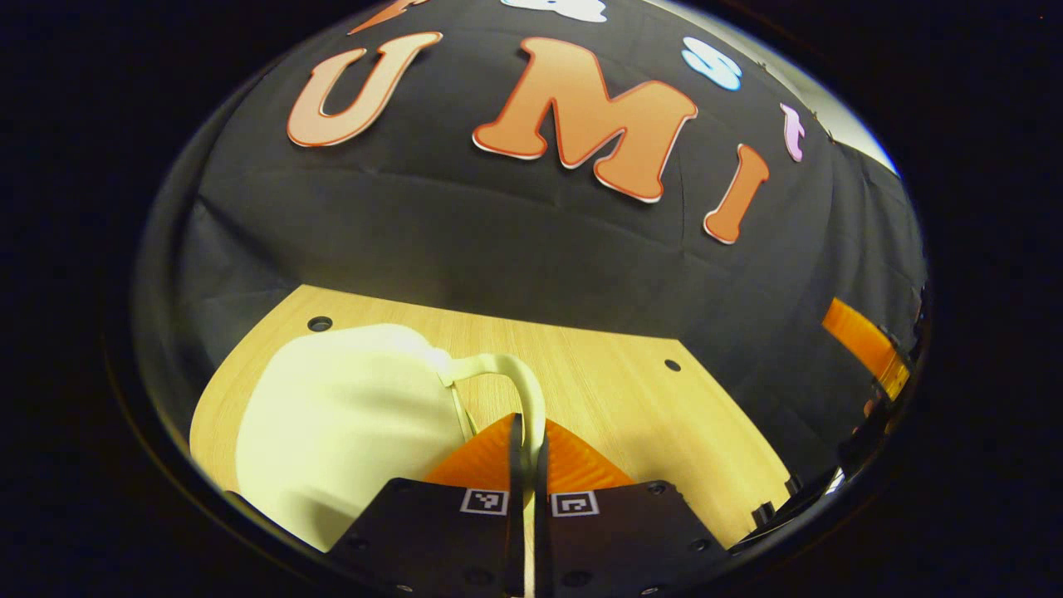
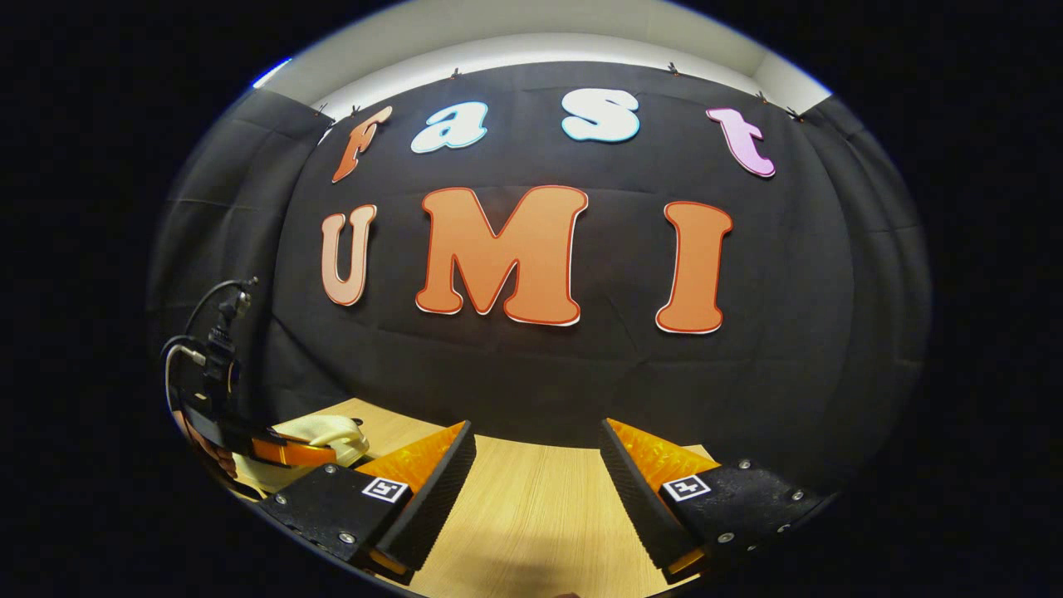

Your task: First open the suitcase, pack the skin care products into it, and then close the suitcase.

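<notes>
Cream suitcase [image 1: 349, 415] on wooden table [image 1: 631, 399], handle [image 1: 519, 390] pinched by left gripper [image 1: 528, 448], right gripper [image 2: 538, 465] spread wide.

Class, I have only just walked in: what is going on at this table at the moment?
A person works two handheld grippers at a wooden table. The left gripper is shut on the looped handle of a cream suitcase lying on the table. The right gripper hangs open above bare wood, holding nothing.

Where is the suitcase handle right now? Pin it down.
In the left gripper view the handle arcs off the pale suitcase on the wooden table, low and centre, clamped between the left gripper fingers.
</notes>
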`<state>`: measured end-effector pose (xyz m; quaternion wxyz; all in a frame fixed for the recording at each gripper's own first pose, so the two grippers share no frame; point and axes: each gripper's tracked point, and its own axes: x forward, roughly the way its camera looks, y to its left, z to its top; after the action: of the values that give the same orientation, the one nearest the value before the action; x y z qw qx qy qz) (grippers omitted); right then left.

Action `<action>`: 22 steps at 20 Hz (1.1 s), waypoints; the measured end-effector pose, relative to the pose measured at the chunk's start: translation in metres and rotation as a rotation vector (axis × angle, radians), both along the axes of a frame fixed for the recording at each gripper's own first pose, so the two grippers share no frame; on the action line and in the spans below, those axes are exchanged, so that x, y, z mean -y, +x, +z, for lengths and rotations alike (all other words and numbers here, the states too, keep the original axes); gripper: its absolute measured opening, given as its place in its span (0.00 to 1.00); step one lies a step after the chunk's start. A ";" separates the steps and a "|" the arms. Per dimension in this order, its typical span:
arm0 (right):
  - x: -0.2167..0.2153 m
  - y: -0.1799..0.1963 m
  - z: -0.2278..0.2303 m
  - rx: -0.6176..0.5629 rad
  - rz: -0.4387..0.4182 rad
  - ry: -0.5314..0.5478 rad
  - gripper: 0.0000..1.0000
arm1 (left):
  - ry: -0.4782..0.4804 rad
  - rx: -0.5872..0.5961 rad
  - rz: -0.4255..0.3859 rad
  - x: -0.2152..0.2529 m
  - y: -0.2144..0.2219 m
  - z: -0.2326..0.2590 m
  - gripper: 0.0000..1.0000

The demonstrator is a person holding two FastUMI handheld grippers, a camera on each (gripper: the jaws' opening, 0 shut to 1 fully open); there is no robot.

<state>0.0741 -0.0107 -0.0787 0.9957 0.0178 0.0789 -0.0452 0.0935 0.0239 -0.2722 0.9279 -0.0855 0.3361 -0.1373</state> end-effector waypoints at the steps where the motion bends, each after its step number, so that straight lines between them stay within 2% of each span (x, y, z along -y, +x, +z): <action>1: 0.001 0.000 -0.001 -0.002 0.001 -0.002 0.95 | 0.014 -0.014 -0.009 0.003 -0.002 -0.007 0.05; 5: 0.003 -0.001 -0.009 -0.015 0.001 0.005 0.95 | 0.077 -0.062 -0.032 0.018 -0.017 -0.037 0.02; 8: 0.006 -0.002 -0.013 -0.022 -0.002 -0.001 0.95 | 0.047 -0.118 -0.065 0.032 -0.029 -0.048 0.27; 10: 0.006 -0.004 -0.015 -0.027 -0.001 0.004 0.95 | 0.010 -0.117 -0.081 0.043 -0.035 -0.047 0.23; 11: 0.006 -0.004 -0.013 -0.022 -0.003 0.006 0.95 | -0.009 -0.107 -0.098 0.047 -0.041 -0.040 0.39; 13: 0.007 -0.004 -0.011 -0.012 -0.006 0.006 0.95 | 0.002 -0.058 -0.117 0.053 -0.037 -0.032 0.70; 14: 0.007 -0.004 -0.009 -0.005 -0.009 0.006 0.96 | 0.028 -0.019 -0.111 0.051 -0.033 -0.023 0.80; 15: 0.007 -0.004 -0.007 0.004 -0.012 0.007 0.96 | 0.046 0.033 -0.110 0.050 -0.030 -0.007 0.82; 16: 0.005 -0.003 -0.005 0.011 -0.015 0.006 0.96 | 0.061 0.087 -0.103 0.051 -0.024 0.009 0.88; 18: 0.001 -0.002 -0.001 0.031 -0.013 0.005 0.96 | 0.057 0.172 -0.082 0.058 -0.017 0.044 0.95; 21: -0.013 -0.003 0.000 0.040 0.009 0.012 0.96 | 0.060 0.286 -0.027 0.060 -0.018 0.092 0.99; 22: -0.020 -0.004 0.001 0.044 0.022 0.015 0.95 | 0.075 0.323 -0.004 0.056 -0.016 0.103 0.97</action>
<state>0.0701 0.0090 -0.0774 0.9975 0.0253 0.0573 -0.0334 0.0771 -0.0321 -0.1691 0.9721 -0.0272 0.1874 -0.1383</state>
